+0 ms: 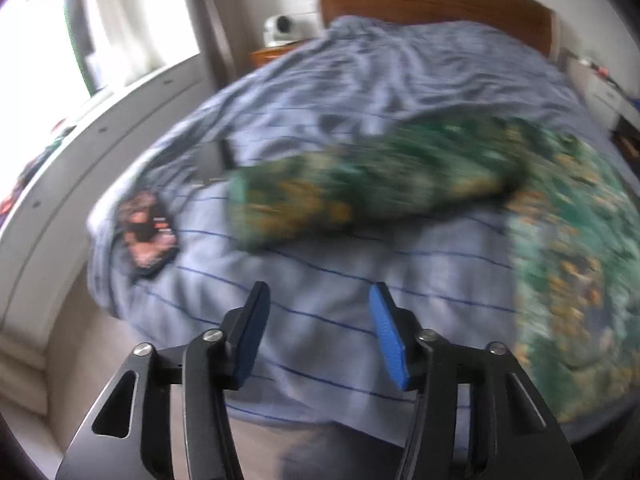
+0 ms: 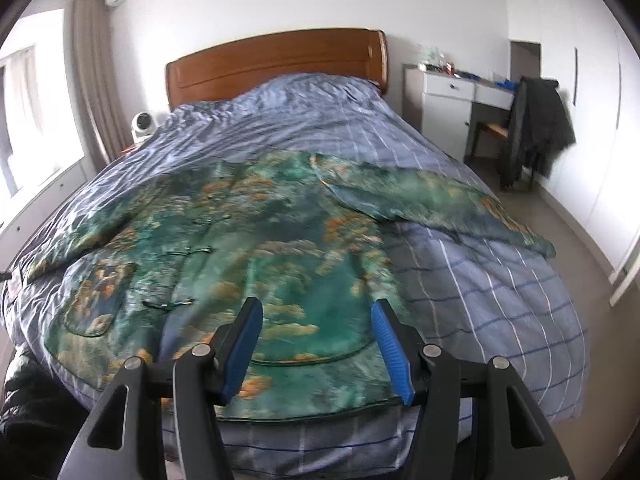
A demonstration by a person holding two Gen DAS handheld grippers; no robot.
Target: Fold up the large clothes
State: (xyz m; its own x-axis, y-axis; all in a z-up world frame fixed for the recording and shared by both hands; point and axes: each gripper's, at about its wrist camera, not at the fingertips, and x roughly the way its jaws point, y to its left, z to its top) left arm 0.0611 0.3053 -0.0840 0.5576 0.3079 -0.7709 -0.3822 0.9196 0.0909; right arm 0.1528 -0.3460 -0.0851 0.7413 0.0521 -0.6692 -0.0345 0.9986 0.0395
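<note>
One green printed jacket (image 2: 248, 240) lay flat on bed (image 2: 500, 304) | sleeves spread, no fold visible | left gripper (image 1: 316, 300) and right gripper (image 2: 316, 316) jaws parted, empty | folding all remained.

Motion blur smears the green jacket (image 1: 360, 184) in the left wrist view.

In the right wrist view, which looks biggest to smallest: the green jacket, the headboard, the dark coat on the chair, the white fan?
1. Green jacket
2. Headboard
3. Dark coat
4. White fan

The jacket lies nearest the camera, which inflates it.
</note>
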